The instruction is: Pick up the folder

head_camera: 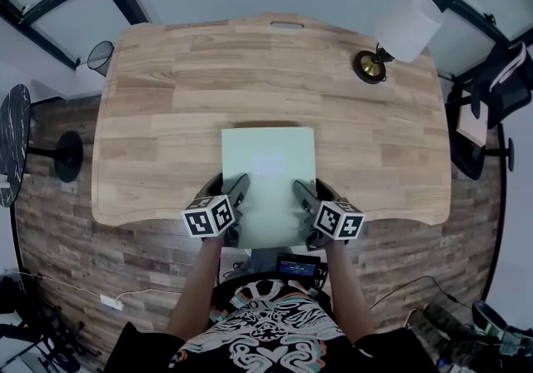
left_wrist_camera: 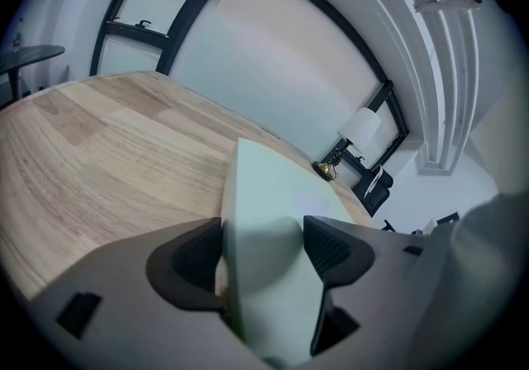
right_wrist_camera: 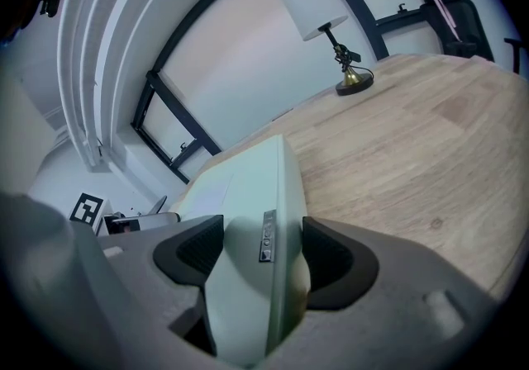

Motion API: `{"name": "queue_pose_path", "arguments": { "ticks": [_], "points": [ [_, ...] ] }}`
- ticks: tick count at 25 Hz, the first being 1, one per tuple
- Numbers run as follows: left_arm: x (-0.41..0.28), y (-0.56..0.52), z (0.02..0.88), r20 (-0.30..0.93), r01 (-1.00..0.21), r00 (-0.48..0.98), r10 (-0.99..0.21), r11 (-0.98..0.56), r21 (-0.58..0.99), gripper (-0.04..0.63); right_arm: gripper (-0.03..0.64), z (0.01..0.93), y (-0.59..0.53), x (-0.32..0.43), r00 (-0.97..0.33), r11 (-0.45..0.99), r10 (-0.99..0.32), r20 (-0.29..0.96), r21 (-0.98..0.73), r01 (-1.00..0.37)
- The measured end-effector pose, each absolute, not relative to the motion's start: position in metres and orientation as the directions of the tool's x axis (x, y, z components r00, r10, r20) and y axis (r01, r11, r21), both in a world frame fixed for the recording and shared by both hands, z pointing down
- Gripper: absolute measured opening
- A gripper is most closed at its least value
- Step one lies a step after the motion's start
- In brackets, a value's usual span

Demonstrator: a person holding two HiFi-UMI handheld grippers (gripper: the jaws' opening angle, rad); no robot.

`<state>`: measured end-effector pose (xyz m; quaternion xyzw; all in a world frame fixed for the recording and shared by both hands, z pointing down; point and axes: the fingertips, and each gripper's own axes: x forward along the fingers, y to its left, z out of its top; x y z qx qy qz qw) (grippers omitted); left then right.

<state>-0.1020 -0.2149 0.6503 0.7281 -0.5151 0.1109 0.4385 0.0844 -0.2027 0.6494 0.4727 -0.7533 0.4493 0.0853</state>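
A pale green folder point(head_camera: 268, 184) sits over the near middle of the wooden table point(head_camera: 166, 96), its near end past the table's front edge. My left gripper point(head_camera: 237, 206) is shut on the folder's left edge, and my right gripper point(head_camera: 300, 206) is shut on its right edge. In the left gripper view the folder point(left_wrist_camera: 263, 253) fills the gap between both jaws of the left gripper point(left_wrist_camera: 263, 254). In the right gripper view the folder point(right_wrist_camera: 252, 269) is clamped the same way in the right gripper point(right_wrist_camera: 263, 254), with a small label on its edge.
A table lamp point(head_camera: 396, 34) with a white shade and brass base stands at the table's far right. Black chairs point(head_camera: 487, 105) stand to the right of the table, a round black side table point(head_camera: 17, 146) to the left. The floor is wood-patterned.
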Motion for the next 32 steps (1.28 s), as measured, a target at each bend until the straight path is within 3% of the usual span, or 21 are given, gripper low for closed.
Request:
{"name": "queue_pose_path", "arguments": {
  "ticks": [32],
  "points": [
    [-0.101, -0.216, 0.537, 0.474, -0.831, 0.466, -0.747, -0.186, 0.524, 0.291, 0.287, 0.540, -0.199, 0.086, -0.512, 0.232, -0.736, 0.443, -0.545, -0.806]
  ]
}}
